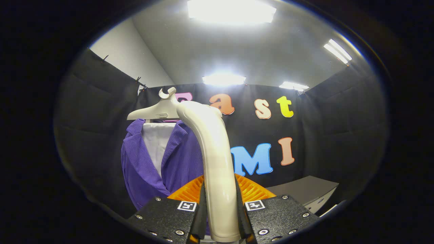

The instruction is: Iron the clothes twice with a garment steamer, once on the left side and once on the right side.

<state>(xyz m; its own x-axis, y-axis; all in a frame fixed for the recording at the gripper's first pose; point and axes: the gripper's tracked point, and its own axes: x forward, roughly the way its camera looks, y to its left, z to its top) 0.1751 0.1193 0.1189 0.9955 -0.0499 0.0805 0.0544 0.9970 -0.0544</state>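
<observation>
My gripper [220,217] is shut on the cream handle of the garment steamer [213,152], which rises between the fingers and curves up and to the left. Beyond the fingers and to their left hangs a purple jacket [142,166] with a white inner panel, on a cream hanger [154,110]. The steamer's upper end reaches up beside the hanger's right shoulder; I cannot tell whether it touches the cloth. The jacket's right side is hidden behind the handle.
A grey table or cabinet top [305,191] stands low beyond the right finger. Bright ceiling lamps [223,79] shine above. Black cloth walls close the booth on three sides.
</observation>
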